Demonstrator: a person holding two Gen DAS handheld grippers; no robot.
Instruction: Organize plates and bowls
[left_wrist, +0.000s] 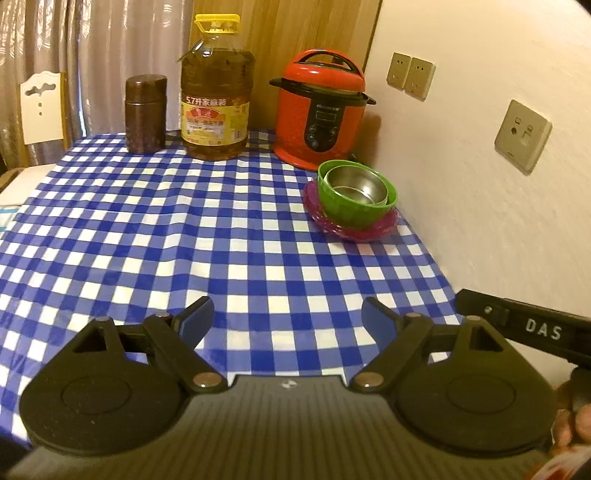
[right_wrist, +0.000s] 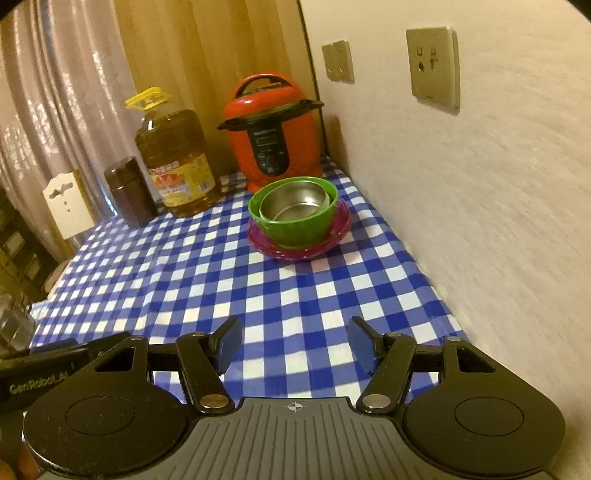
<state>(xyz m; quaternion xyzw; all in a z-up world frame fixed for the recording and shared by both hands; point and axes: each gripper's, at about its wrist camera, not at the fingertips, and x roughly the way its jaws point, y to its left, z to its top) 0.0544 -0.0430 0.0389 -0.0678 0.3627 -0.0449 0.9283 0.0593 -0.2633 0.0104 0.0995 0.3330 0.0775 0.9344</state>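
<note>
A steel bowl (left_wrist: 357, 184) (right_wrist: 295, 204) sits nested inside a green bowl (left_wrist: 356, 206) (right_wrist: 295, 225), which stands on a magenta plate (left_wrist: 351, 227) (right_wrist: 299, 247) near the wall on the blue-checked table. My left gripper (left_wrist: 288, 321) hovers open over the near part of the cloth, well short of the stack, nothing between its blue-padded fingers. My right gripper (right_wrist: 295, 349) is likewise open and empty, above the cloth in front of the stack. The right gripper's body (left_wrist: 528, 328) shows at the left view's right edge.
At the back of the table stand a red pressure cooker (left_wrist: 321, 110) (right_wrist: 273, 140), a large oil bottle (left_wrist: 216, 92) (right_wrist: 173, 158) and a dark canister (left_wrist: 146, 112) (right_wrist: 129, 192). The wall with sockets (left_wrist: 522, 136) (right_wrist: 434, 64) runs along the right. A white chair back (left_wrist: 40, 107) stands beyond the table's left side.
</note>
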